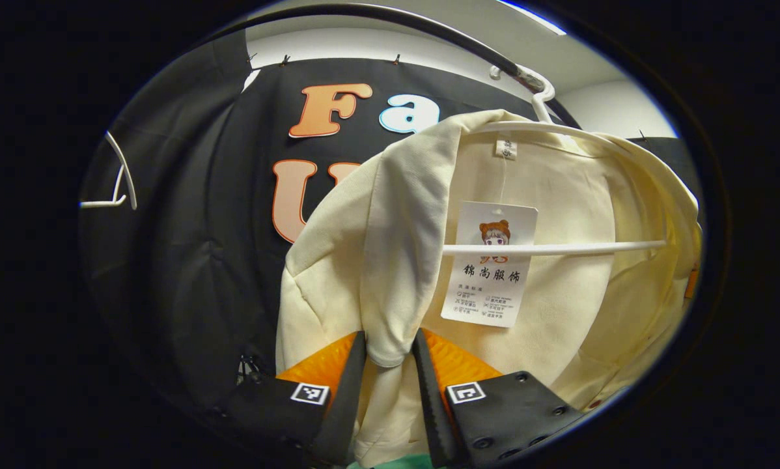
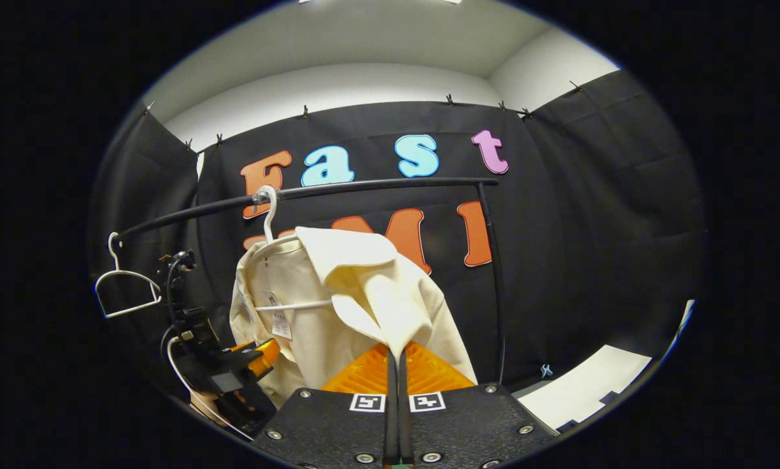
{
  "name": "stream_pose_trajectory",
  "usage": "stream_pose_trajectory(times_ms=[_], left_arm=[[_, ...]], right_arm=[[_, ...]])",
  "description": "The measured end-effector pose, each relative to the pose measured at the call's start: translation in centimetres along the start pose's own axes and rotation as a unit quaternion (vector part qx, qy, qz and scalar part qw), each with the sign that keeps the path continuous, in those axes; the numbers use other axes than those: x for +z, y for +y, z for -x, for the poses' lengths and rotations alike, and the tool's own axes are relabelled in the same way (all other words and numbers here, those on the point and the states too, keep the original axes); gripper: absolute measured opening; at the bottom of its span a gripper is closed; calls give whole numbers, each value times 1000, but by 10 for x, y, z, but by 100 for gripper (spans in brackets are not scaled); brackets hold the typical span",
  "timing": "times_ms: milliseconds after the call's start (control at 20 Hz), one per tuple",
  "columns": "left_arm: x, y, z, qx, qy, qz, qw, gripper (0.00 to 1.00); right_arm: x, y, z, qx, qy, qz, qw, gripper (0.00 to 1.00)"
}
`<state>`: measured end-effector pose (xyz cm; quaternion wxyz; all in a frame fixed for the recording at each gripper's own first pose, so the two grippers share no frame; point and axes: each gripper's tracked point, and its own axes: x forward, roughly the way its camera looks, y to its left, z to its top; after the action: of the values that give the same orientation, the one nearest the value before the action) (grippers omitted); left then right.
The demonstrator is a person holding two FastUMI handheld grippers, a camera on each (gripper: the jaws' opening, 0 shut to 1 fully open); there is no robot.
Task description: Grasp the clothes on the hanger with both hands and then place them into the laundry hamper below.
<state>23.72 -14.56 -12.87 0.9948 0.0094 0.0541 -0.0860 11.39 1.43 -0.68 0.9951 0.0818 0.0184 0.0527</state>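
A cream jacket [image 1: 559, 293] hangs on a white hanger [image 1: 553, 248] from the black rail [image 1: 429, 29]. In the left gripper view my left gripper [image 1: 390, 342] is open, and the jacket's left lapel hangs between its fingers. A paper tag [image 1: 491, 273] dangles inside the jacket. In the right gripper view the jacket [image 2: 312, 339] hangs below the rail [image 2: 364, 189] on its hanger [image 2: 269, 215]. My right gripper [image 2: 396, 355] is shut on the jacket's other front edge, which is pulled out toward the camera. The left gripper [image 2: 253, 361] sits at the jacket's lower left.
An empty white hanger [image 2: 126, 286] hangs at the rail's left end, also seen in the left gripper view [image 1: 120, 189]. The rail's upright post [image 2: 494, 286] stands right of the jacket. A pale floor patch [image 2: 592, 384] lies at the lower right.
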Motion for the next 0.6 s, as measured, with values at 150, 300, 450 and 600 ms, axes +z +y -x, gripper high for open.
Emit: stream_pose_trajectory(times_ms=[150,300,450,600], left_arm=[[0,3,1,2,12,-27,1000,7],[12,14,16,-7,15,-21,1000,6],[38,41,36,8,-4,-17,1000,6],[76,69,60,26,-31,-27,999,6]], right_arm=[[10,-2,0,0,-6,6,1000,0],[31,-9,5,-3,-23,13,1000,0],[46,-21,4,-5,-30,17,999,0],[62,-29,-1,-9,-40,26,999,0]])
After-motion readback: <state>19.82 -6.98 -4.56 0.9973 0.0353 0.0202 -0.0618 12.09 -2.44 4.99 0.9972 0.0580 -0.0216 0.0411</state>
